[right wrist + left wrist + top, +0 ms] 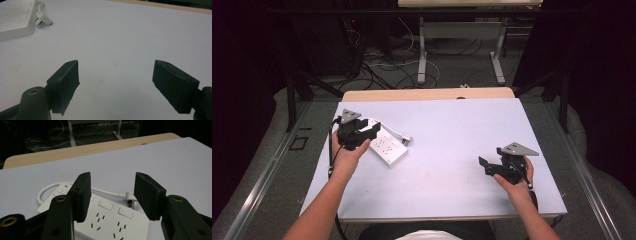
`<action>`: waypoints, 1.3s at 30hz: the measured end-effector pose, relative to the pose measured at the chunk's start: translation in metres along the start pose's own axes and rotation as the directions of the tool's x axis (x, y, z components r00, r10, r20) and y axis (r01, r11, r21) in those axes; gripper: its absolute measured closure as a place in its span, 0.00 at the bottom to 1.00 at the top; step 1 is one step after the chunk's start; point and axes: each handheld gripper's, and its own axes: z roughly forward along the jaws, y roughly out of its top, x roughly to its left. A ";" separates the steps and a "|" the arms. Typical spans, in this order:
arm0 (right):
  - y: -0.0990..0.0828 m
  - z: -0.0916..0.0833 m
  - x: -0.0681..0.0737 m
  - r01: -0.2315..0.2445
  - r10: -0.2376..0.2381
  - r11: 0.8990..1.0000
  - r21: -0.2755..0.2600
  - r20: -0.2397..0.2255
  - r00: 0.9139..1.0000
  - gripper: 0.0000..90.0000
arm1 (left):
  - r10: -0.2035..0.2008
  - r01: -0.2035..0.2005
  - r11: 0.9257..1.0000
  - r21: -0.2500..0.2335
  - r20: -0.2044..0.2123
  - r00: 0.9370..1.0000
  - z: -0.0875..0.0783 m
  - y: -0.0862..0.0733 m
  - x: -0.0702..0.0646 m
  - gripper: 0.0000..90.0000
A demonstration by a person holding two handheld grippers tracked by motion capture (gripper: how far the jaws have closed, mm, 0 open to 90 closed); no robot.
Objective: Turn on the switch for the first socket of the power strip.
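The white power strip (384,145) lies flat on the left half of the pale tabletop (452,125), angled, sockets up, its switch with the red mark at the far end. Its white cord (47,190) loops round that end and runs along the far side to the plug (406,138), which rests on the surface just beside the strip. Above the strip's near-left part hangs the left gripper (371,129), jaws apart with nothing between them and no pad touching the strip; from its own view the sockets show through the gap. Well apart, near the right edge, the right gripper (484,164) sits low over bare tabletop, jaws spread wide, holding nothing. My read: the left hand is lining up on the strip or its plug. To do that well, settle on one target, square the jaws across its narrow width, come down level, and close only once both pads flank it.
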 end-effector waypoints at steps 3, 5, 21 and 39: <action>0.000 0.000 0.000 0.002 -0.002 1.000 0.003 -0.002 1.000 0.23 | 0.006 -0.006 1.000 0.005 -0.008 1.000 0.006 0.007 0.000 0.53; 0.000 0.000 0.000 0.003 -0.003 1.000 0.001 -0.002 1.000 0.23 | 0.002 -0.002 1.000 0.001 -0.011 1.000 0.009 0.013 0.000 0.54; 0.000 0.000 0.003 0.006 -0.006 1.000 -0.006 -0.003 1.000 0.23 | -0.043 0.045 0.999 0.029 -0.063 0.997 0.028 0.040 0.005 0.63; -0.001 0.001 0.003 0.005 -0.005 1.000 0.000 -0.002 1.000 0.23 | -0.102 0.113 0.985 0.133 -0.088 0.991 0.063 0.048 0.022 0.76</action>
